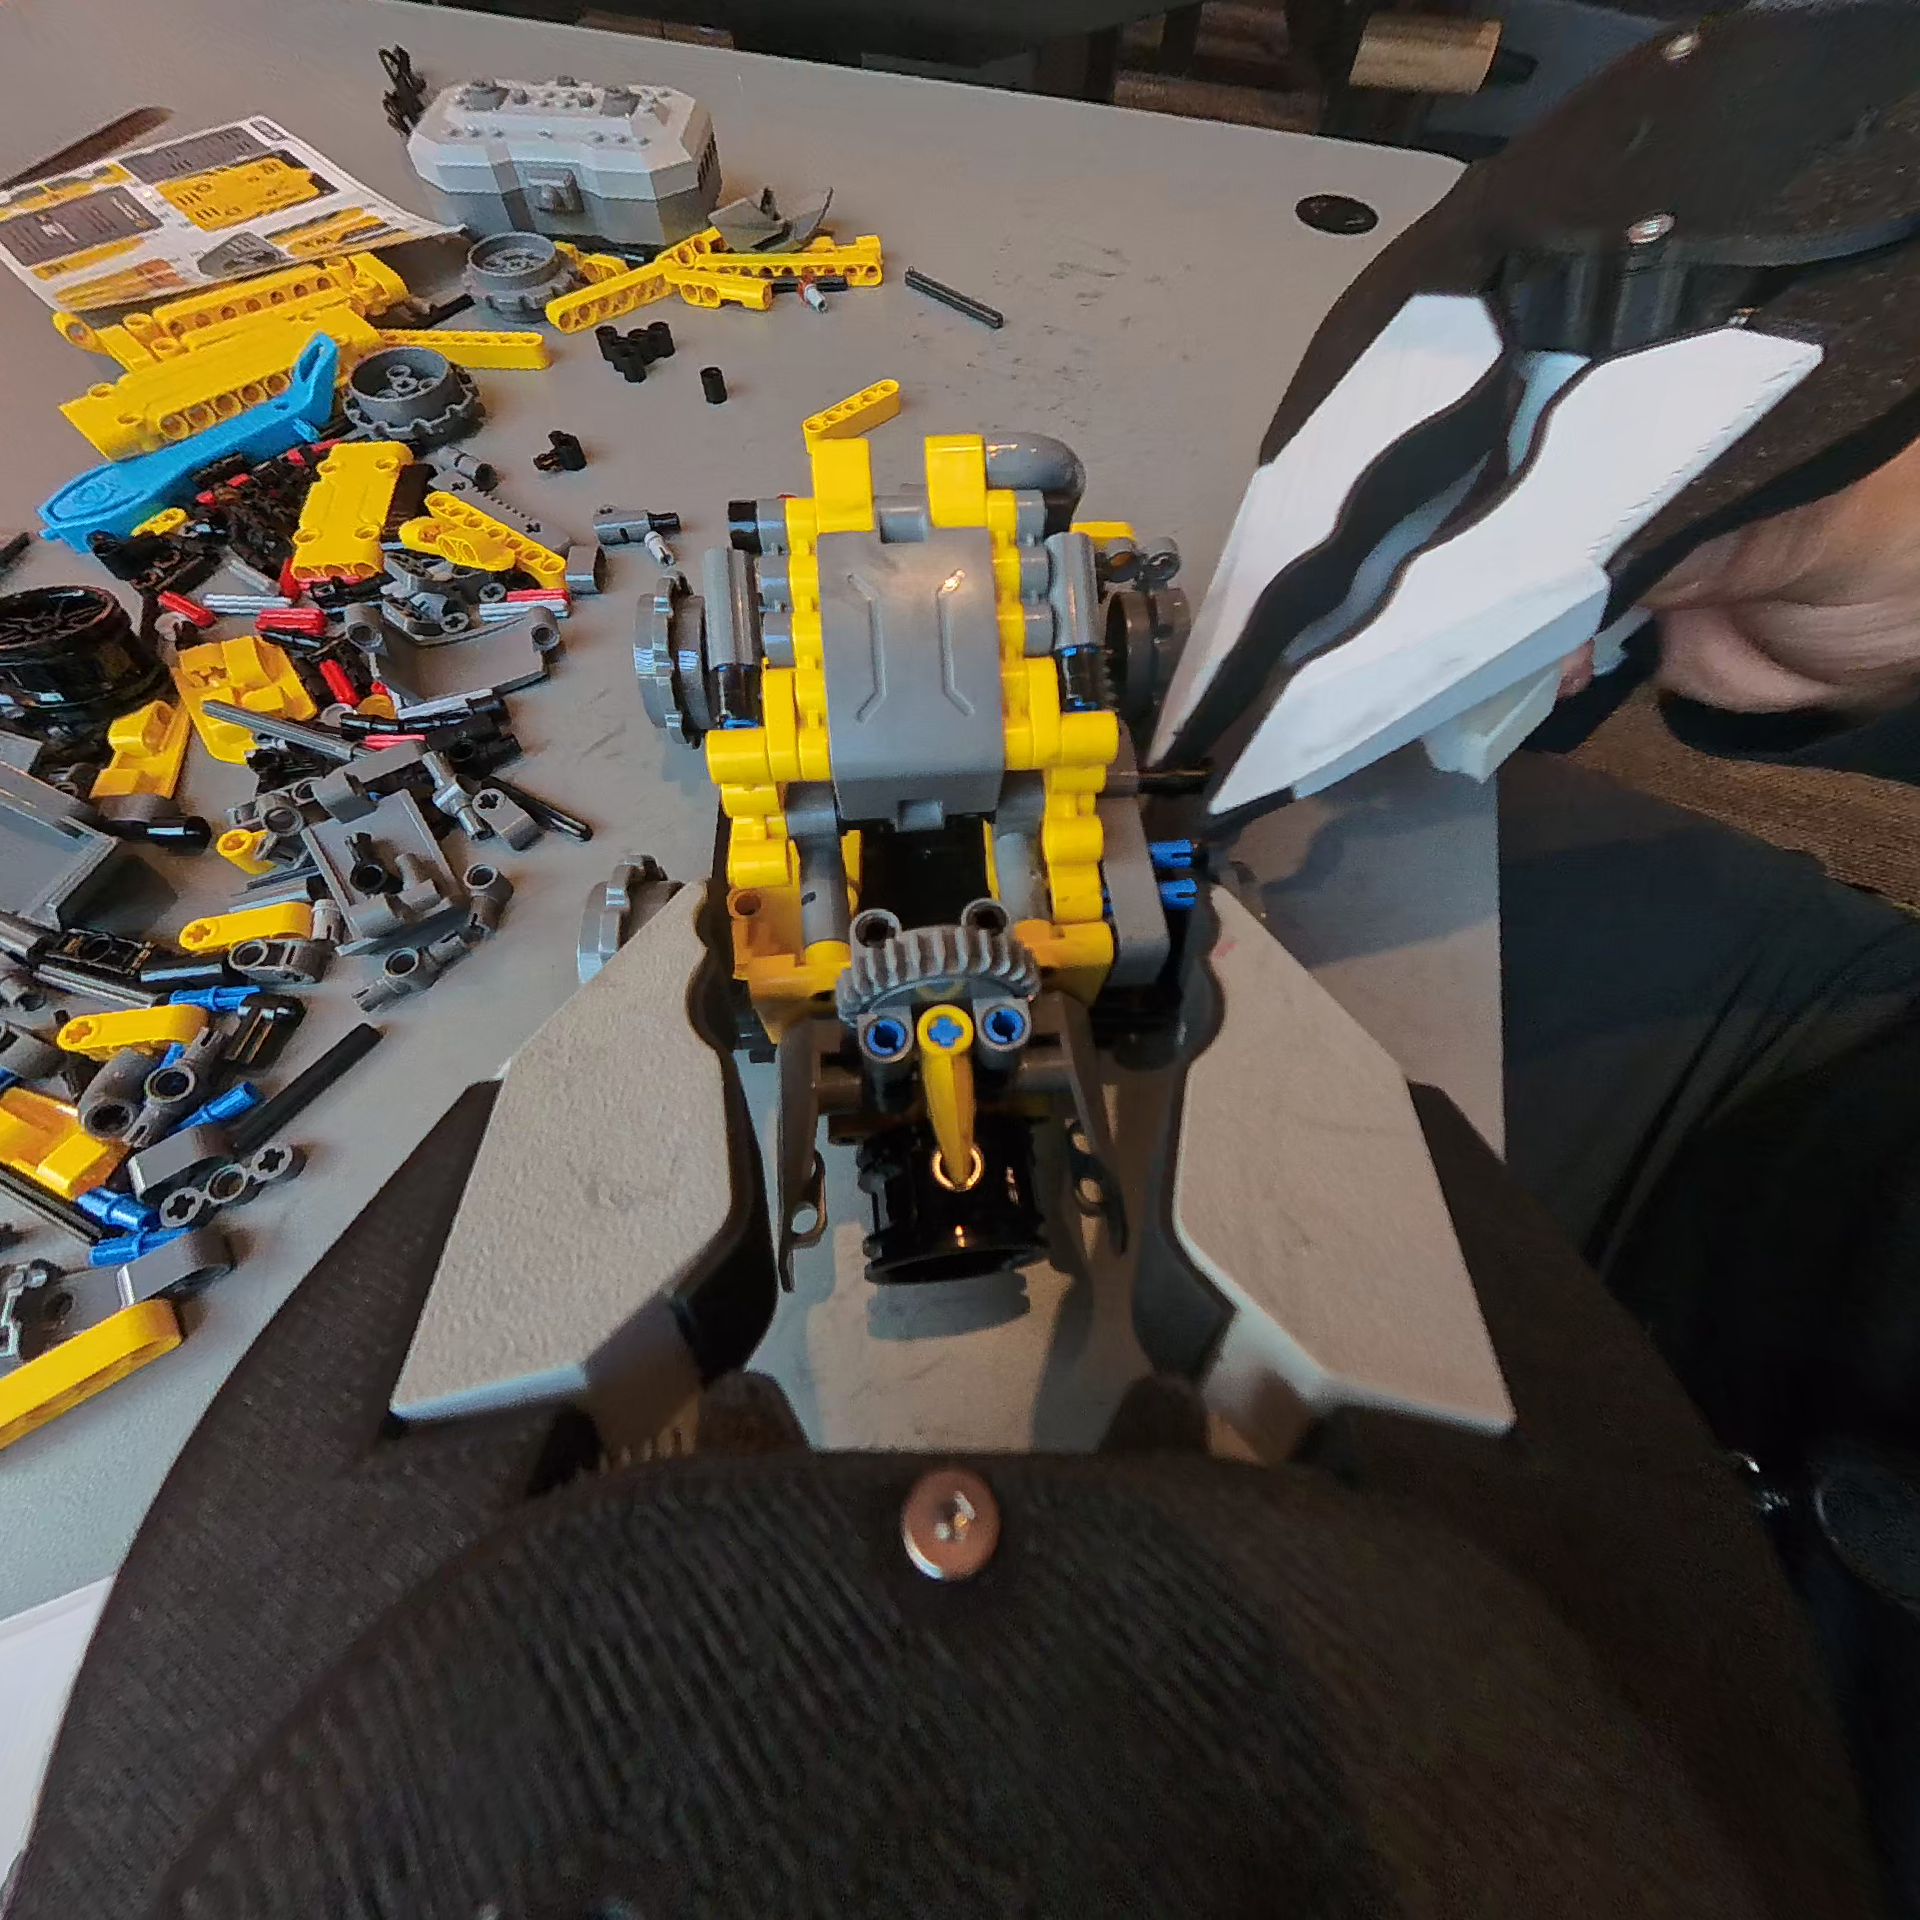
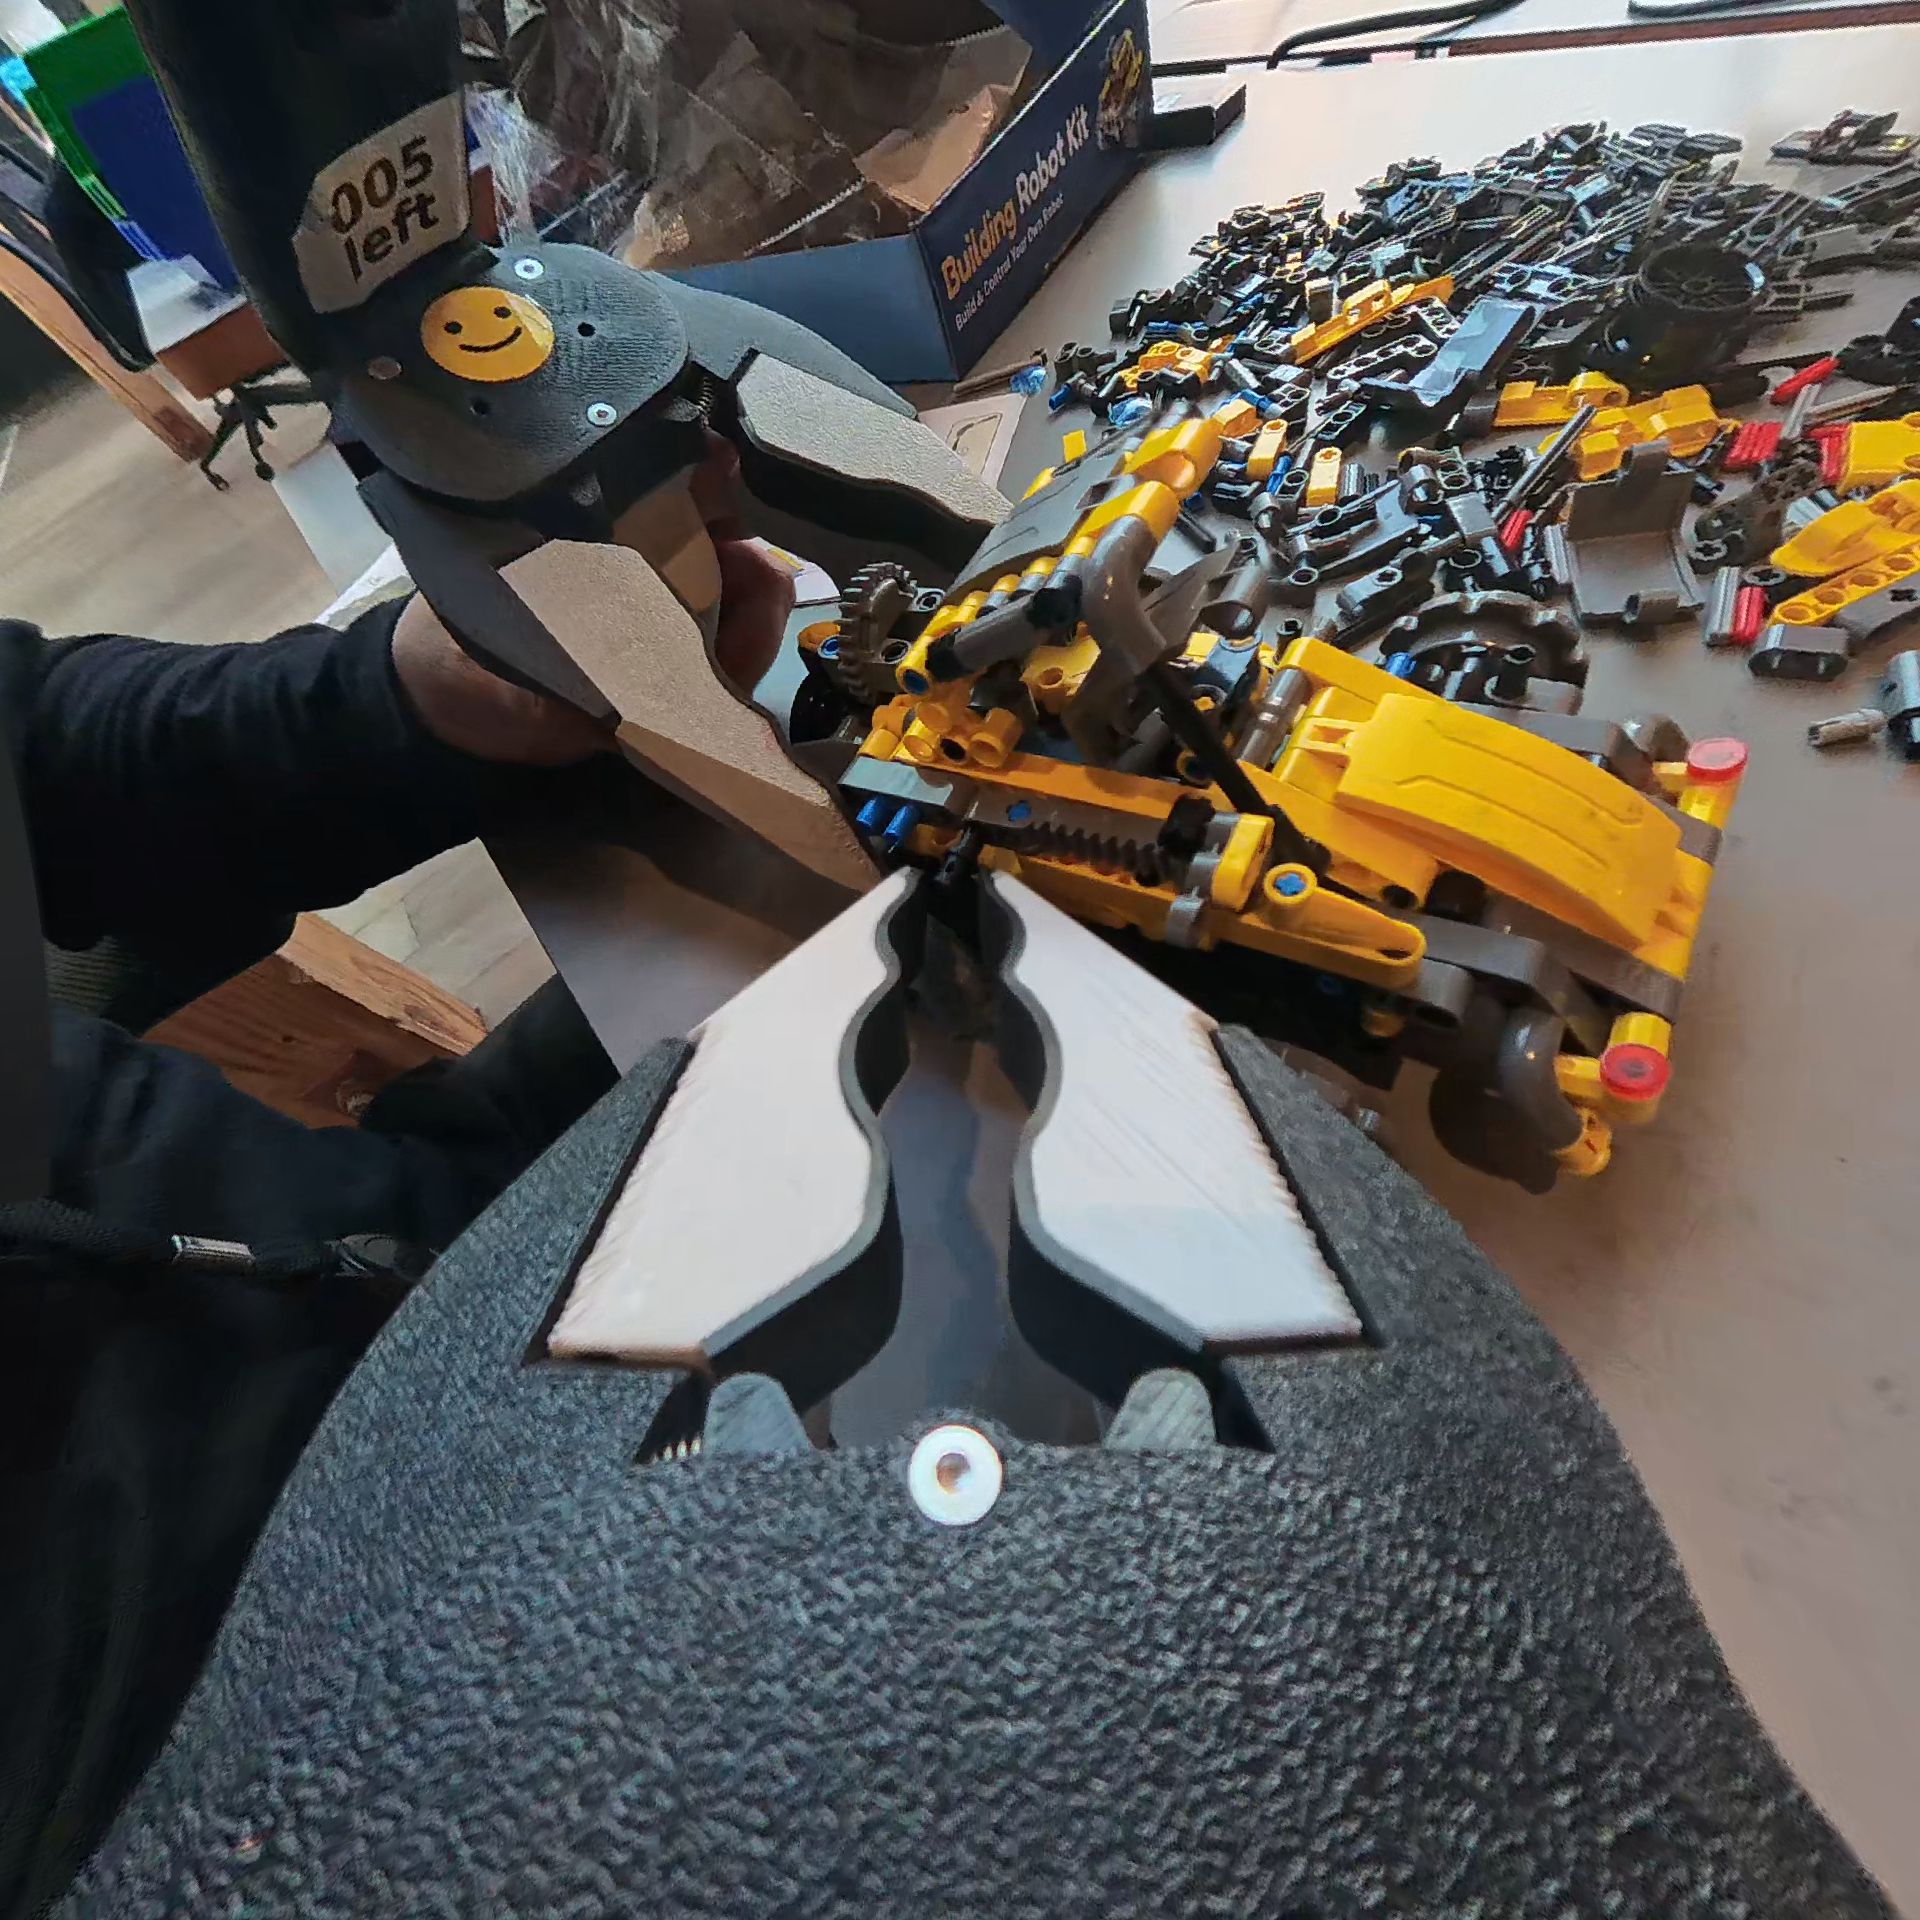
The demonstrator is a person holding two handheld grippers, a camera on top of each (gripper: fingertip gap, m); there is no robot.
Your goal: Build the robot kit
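The left gripper (image 1: 951, 935), with matte grey wedge fingers, clamps the rear of a yellow-and-grey brick vehicle (image 1: 914, 727) lying near the worktop (image 1: 1091, 260) edge. The right gripper (image 2: 951, 883), its ribbed white fingers nearly closed, pinches a small black pin (image 2: 954, 864) on the vehicle's side. Loose studded beams and parts (image 1: 291, 623) spread toward the worktop's far side.
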